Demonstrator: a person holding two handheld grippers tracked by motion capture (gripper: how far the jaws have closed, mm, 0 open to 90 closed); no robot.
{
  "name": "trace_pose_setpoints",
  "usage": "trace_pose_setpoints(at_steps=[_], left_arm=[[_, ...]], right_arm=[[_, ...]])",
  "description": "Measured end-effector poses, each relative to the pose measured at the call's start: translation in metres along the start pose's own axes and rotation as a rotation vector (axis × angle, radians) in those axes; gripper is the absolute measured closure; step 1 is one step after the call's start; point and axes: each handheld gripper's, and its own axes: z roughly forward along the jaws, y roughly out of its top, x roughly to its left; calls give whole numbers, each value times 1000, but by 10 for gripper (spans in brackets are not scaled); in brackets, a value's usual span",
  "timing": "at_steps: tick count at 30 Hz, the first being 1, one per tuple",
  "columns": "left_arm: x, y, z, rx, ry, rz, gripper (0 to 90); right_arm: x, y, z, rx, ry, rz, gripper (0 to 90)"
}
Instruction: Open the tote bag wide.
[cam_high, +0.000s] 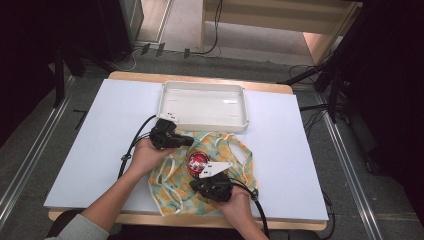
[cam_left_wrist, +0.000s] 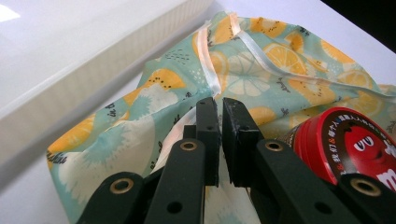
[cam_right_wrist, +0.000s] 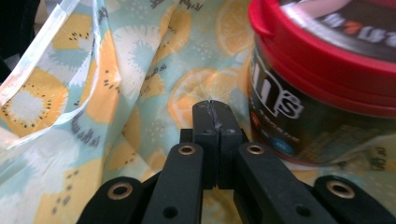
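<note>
- Setting: lab or recording workspace, not a home.
- Wooden table under a white rectangular board (cam_high: 90, 150), placed as a work surface.
- Grey carpeted floor (cam_high: 250, 47) crossed by loose black cables (cam_high: 212, 30).
- Metal floor rails (cam_high: 27, 160) along both sides of the table.
- Dark stands and equipment around the edges.

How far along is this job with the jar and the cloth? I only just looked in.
Done: the red-lidded jar stands upright on the spread fruit-print cloth. In hand: the left gripper and right gripper sit at the cloth on either side of the jar, jaws shut; whether they pinch fabric is unclear. Left: the jar is not yet covered, and the white tray behind is empty.
</note>
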Motion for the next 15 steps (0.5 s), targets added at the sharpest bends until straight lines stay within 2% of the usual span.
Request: trace_pose_setpoints(at_steps=[8, 15], left_arm=[[7, -6, 22, 59, 8, -10, 862], [13, -10, 24, 81, 30, -13, 863]], right_arm=[[2, 1, 6, 2, 5, -15, 900], [6, 1, 9, -7, 21, -29, 900]])
